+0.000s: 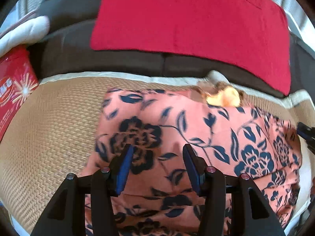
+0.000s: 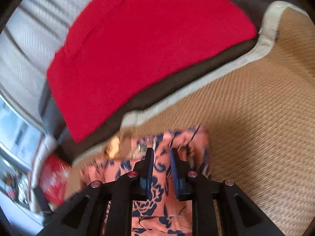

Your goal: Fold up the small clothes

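A salmon-pink garment with a dark blue flower print point(image 1: 187, 137) lies folded on a woven straw mat point(image 1: 55, 129). A yellow patch point(image 1: 224, 97) shows at its far edge. My left gripper point(image 1: 157, 153) hovers over the garment's near part, jaws wide apart and empty. In the right wrist view my right gripper point(image 2: 161, 153) is over the same garment point(image 2: 157, 206), jaws a narrow gap apart with cloth showing between them; the view is blurred, so I cannot tell if it grips. The right gripper's tip shows at the right edge of the left wrist view point(image 1: 306, 133).
A red cushion point(image 1: 193, 23) lies on a dark sofa seat point(image 1: 118, 61) behind the mat, also in the right wrist view point(image 2: 141, 49). A red box point(image 1: 13, 90) and a white pillow point(image 1: 21, 33) sit at the left. The mat point(image 2: 256, 108) extends right of the garment.
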`<state>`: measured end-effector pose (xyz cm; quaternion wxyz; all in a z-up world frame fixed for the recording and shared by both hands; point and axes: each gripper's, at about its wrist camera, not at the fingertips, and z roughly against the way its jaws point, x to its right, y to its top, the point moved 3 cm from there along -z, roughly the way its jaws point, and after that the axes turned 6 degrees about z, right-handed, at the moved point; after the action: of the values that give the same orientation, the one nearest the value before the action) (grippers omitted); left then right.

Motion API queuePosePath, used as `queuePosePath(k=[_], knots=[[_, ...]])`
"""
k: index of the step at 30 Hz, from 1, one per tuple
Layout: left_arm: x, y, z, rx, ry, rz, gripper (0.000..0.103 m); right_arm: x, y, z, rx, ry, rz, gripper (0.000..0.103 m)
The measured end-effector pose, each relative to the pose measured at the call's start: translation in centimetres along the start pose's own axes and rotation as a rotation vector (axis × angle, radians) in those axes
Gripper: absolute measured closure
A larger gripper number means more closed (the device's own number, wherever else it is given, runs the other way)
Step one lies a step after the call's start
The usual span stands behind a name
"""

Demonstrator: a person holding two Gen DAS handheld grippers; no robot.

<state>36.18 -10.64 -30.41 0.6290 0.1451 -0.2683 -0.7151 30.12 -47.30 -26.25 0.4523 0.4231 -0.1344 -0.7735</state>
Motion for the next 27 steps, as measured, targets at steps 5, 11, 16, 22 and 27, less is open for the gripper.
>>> queuePosePath(k=[5,11,16,22,27], knots=[[1.8,-1.2,-2.3,-0.069,0.065,-0.081,0.047,-0.2,-1.6,-4.0,-0.139,-0.085,0.021,0.082],[1.1,-0.2,-0.1,-0.005,-0.022,-0.017,0.045,-6.8,-3.0,-2.0,-0.104,0.086,0.186,0.082],[0.3,-1.1,-2.8,-0.089,0.117,-0.059,0.043,-13.2,-8.4,-5.5,-0.277,0.167,0.360,0.081],[-1.6,-0.3,-1.6,-0.064,0.042,0.023,0.043,-14.6,-9.3,-5.8,-0.297,0.156,0.394,0.081],[-3.7,1.8,-2.0,-0.041,0.055,0.079,0.043,-13.2,-5.8,-5.9,-0.127,0.148,0.272,0.081]])
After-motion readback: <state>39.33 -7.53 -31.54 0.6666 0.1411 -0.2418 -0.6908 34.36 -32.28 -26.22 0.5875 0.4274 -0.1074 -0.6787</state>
